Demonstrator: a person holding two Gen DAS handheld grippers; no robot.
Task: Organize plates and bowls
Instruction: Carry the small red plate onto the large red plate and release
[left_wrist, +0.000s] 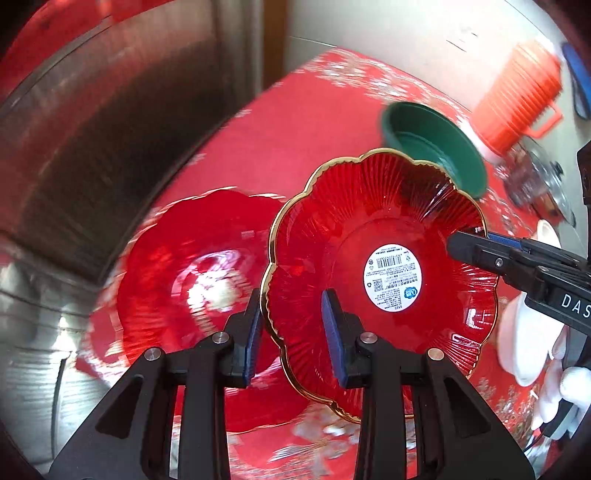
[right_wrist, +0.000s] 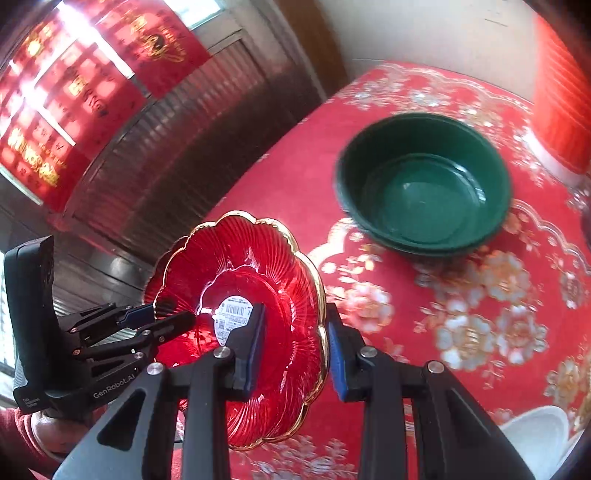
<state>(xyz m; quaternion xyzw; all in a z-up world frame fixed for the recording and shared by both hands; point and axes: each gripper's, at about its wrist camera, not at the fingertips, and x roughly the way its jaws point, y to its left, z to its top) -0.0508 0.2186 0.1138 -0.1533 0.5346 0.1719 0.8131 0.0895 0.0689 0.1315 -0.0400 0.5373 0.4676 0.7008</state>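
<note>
A red glass plate (left_wrist: 388, 229) with a gold scalloped rim and a white round label is held tilted on edge above the table; it also shows in the right wrist view (right_wrist: 258, 258). My left gripper (left_wrist: 293, 332) straddles its rim, the jaws still a little apart around it. My right gripper (right_wrist: 295, 343) also straddles the opposite rim. A second red plate (left_wrist: 192, 277) lies flat on the red tablecloth to the left. Stacked green bowls (right_wrist: 424, 184) sit further back; they also show in the left wrist view (left_wrist: 436, 144).
An orange ribbed jug (left_wrist: 521, 96) stands at the back right. White dishes (left_wrist: 524, 343) lie at the right edge, also in the right wrist view (right_wrist: 539, 432). A metal door frame (left_wrist: 92, 147) stands left of the table. The red tablecloth (right_wrist: 461, 314) has gold flower patterns.
</note>
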